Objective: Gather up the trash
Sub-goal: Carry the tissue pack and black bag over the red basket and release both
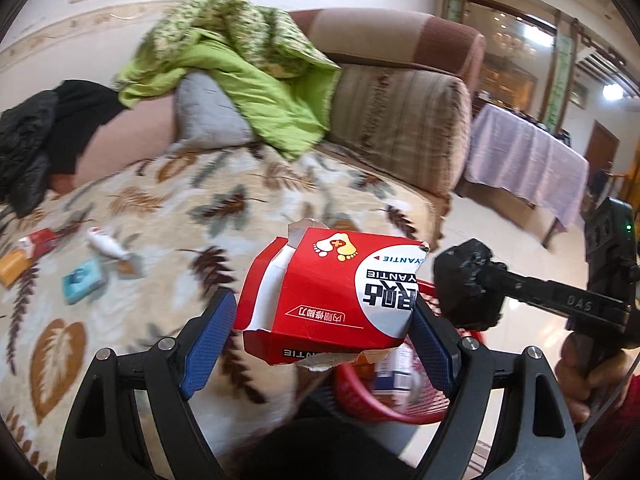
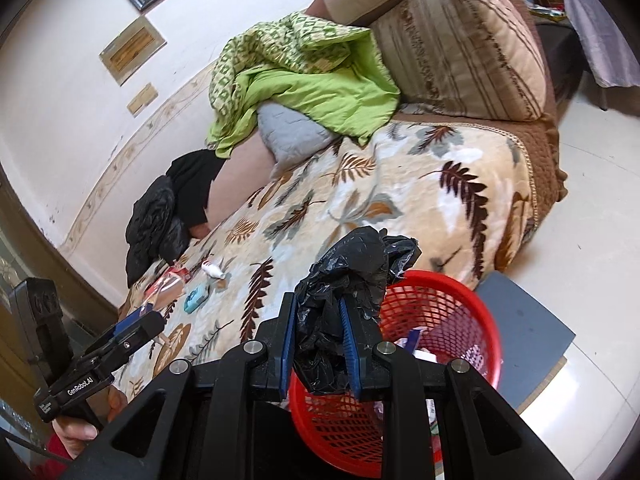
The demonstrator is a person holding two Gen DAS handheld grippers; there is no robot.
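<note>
Gripping a torn red carton (image 1: 332, 296) between its blue pads, the left gripper (image 1: 320, 332) holds it wide-jawed above the front edge of the sofa's leaf-patterned blanket (image 1: 168, 208), with the red mesh basket (image 1: 384, 400) partly hidden underneath and behind it. The carton is upside down to the camera, its flaps ripped open.

The right gripper (image 2: 318, 344) is clamped narrow on a crumpled black plastic bag (image 2: 352, 272), which bulges out above the fingers and hangs over the near rim of the red mesh basket (image 2: 440, 320). That basket stands on the tiled floor, just beside the blanket's front edge, and already has some packaging inside.

More litter lies near the blanket's far end: a small teal box (image 1: 82, 282), a white tube-like item (image 1: 105, 243), and red and orange packets (image 1: 24, 250). A green quilt (image 1: 240, 68) is heaped over a grey cushion (image 1: 204, 112) at the back.
</note>
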